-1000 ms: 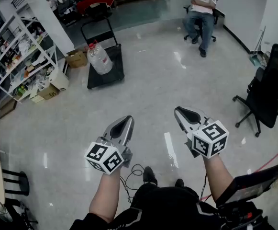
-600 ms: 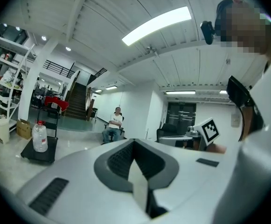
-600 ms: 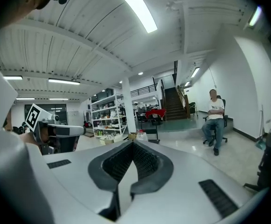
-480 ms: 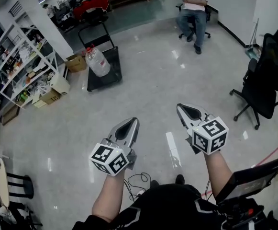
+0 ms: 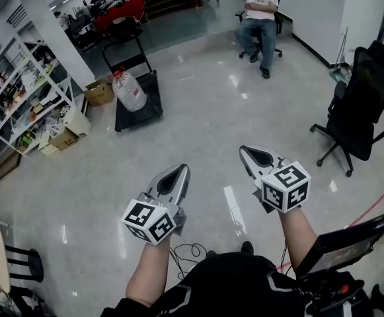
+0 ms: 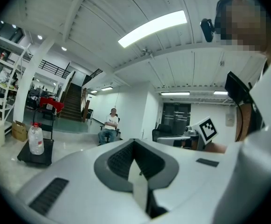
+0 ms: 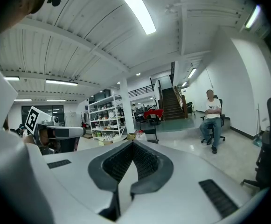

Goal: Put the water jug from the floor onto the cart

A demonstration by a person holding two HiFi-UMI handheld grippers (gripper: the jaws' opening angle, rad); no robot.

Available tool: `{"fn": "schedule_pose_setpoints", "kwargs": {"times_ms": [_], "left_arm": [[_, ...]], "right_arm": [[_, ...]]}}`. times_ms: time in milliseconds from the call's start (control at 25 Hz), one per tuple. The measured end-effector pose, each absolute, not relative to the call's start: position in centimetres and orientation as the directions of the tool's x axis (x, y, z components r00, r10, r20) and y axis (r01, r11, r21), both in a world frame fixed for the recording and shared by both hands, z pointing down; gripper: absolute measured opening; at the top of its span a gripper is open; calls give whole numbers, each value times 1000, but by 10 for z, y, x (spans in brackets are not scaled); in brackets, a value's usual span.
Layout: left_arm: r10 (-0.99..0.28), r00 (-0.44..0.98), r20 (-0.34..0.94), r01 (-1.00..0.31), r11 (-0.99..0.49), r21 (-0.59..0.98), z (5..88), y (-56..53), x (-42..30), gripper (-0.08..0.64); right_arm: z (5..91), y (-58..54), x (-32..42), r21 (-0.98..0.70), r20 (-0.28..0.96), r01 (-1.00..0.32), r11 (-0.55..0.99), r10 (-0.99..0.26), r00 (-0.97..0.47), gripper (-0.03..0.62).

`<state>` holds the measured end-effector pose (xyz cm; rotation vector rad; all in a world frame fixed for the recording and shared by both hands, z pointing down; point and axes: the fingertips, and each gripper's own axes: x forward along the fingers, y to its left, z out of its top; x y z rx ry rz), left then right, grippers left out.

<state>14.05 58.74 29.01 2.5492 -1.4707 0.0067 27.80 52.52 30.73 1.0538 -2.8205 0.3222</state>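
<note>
The clear water jug (image 5: 129, 91) with a red cap stands upright on the black flat cart (image 5: 141, 113) far ahead at the upper left. It also shows in the left gripper view, where the jug (image 6: 35, 139) sits on the cart (image 6: 32, 158), and small in the right gripper view as the jug (image 7: 140, 135). My left gripper (image 5: 178, 172) and right gripper (image 5: 248, 152) hang side by side over bare floor, well short of the cart. Both point forward, shut, with nothing between their jaws, as the left gripper (image 6: 134, 143) and right gripper (image 7: 133, 146) show close up.
White shelves (image 5: 20, 91) and cardboard boxes (image 5: 99, 92) line the left side beside the cart. A person sits on a chair (image 5: 258, 12) at the back. A black office chair (image 5: 357, 104) stands at the right. A black cable (image 5: 185, 249) lies by my feet.
The head view has shifted, so the cart, jug and seated person sit further left in the picture. Both grippers stay side by side, empty.
</note>
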Motion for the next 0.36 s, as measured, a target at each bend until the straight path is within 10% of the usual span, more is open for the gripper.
{"fn": "schedule_pose_setpoints", "kwargs": {"times_ms": [360], "left_arm": [[-859,503,92,-858,-485,171,290,587,144,2]], "right_arm": [[309,525,283,-149,185,-661,735,-636,-749,3]]}}
